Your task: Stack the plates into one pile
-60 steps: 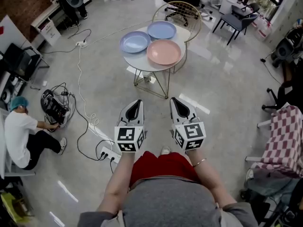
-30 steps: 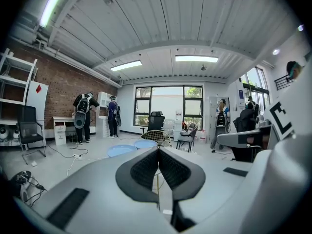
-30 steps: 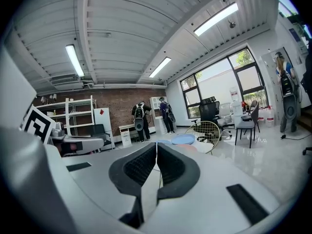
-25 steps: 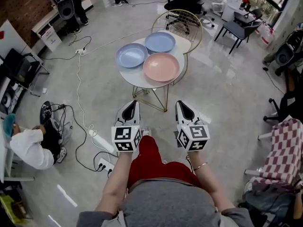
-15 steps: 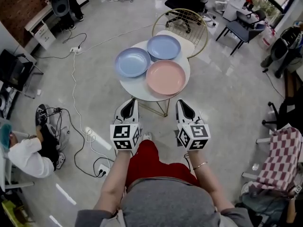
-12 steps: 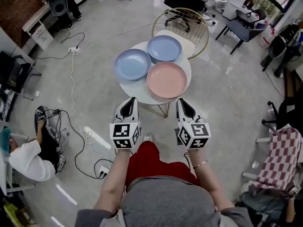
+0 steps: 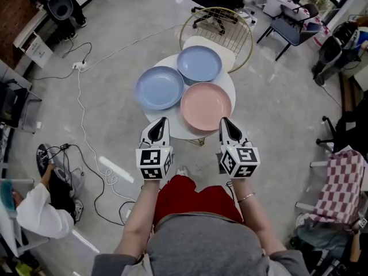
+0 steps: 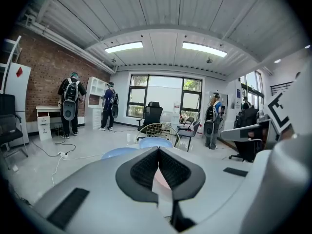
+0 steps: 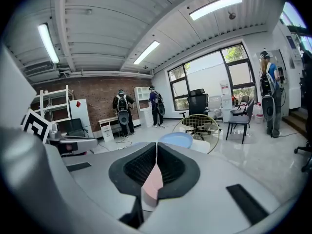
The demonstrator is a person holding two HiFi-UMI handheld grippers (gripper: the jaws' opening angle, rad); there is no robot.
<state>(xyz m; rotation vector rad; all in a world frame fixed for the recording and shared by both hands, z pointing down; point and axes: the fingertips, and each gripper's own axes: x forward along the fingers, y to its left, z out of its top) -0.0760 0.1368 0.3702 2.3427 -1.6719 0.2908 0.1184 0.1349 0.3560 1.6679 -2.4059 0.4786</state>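
Note:
Three plates lie side by side on a small round white table [image 7: 178,129]: a blue plate [image 7: 159,88] at the left, a second blue plate [image 7: 199,64] at the back and a pink plate [image 7: 206,106] nearest me. My left gripper [image 7: 161,121] hovers at the table's near edge, shut and holding nothing. My right gripper [image 7: 225,121] hangs just before the pink plate, also shut and holding nothing. In the left gripper view the shut jaws [image 8: 158,149] point at the blue plates [image 8: 155,142]. The right gripper [image 9: 156,144] faces the back blue plate [image 9: 176,139] in its own view, with the pink plate [image 9: 153,182] showing below the pads.
A gold wire chair [image 7: 221,27] stands behind the table. Cables and a power strip [image 7: 86,125] trail over the floor at the left, where a person [image 7: 34,211] crouches. A checked cloth [image 7: 345,177] hangs at the right. People with backpacks [image 8: 70,101] stand by the brick wall.
Both grippers have moved forward together, from open floor up to the table's near edge. The table and plates now sit closer in the head view. Both jaws have stayed shut.

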